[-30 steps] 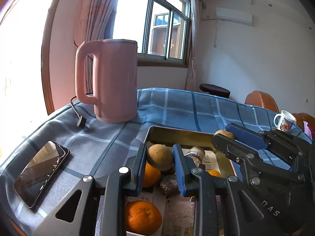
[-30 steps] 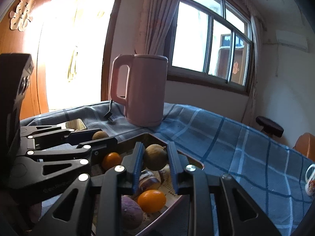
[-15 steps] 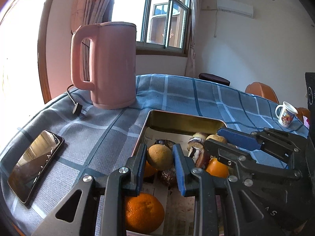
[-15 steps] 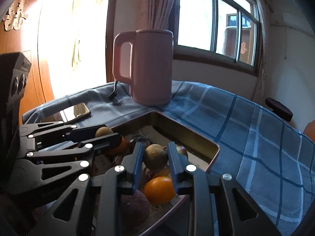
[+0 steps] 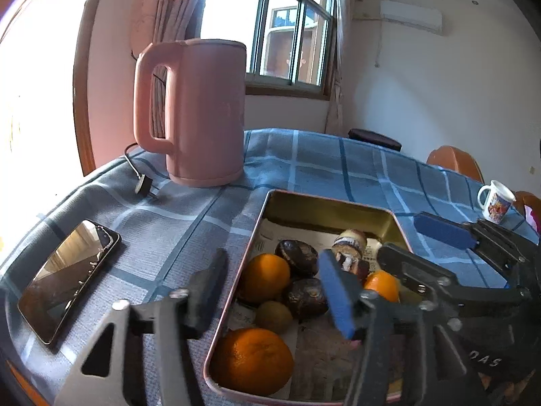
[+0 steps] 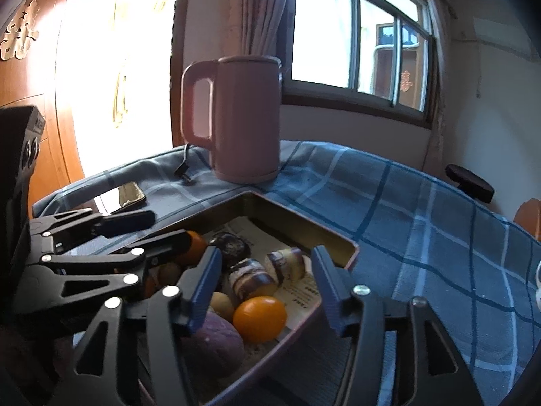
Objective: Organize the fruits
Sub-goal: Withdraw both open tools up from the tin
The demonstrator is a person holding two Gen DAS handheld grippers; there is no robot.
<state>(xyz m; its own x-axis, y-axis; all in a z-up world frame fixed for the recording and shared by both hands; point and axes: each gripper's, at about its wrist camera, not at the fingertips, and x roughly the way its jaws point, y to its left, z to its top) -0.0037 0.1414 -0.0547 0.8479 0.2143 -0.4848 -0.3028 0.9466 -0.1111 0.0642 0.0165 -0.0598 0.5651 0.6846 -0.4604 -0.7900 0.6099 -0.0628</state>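
Observation:
A gold metal tray (image 5: 324,203) lined with newspaper holds oranges (image 5: 252,360), dark round fruits (image 5: 297,252), a small brown fruit (image 5: 274,316) and cut striped pieces (image 5: 350,240). My left gripper (image 5: 274,291) is open and empty, low over the tray's near left part. My right gripper (image 6: 265,284) is open and empty over the tray (image 6: 338,240), above an orange (image 6: 259,319), a purple fruit (image 6: 216,341) and a small brown fruit (image 6: 221,304). Each gripper shows in the other's view.
A pink kettle (image 5: 196,111) with a cord and plug (image 5: 142,182) stands behind the tray on the blue checked cloth. A phone (image 5: 67,277) lies at the left. A white mug (image 5: 495,201) stands far right. Chairs and a stool stand beyond the table.
Both grippers held a small brown fruit over the tray and have opened. The fruits now lie in the tray. Both grippers have dropped lower toward it.

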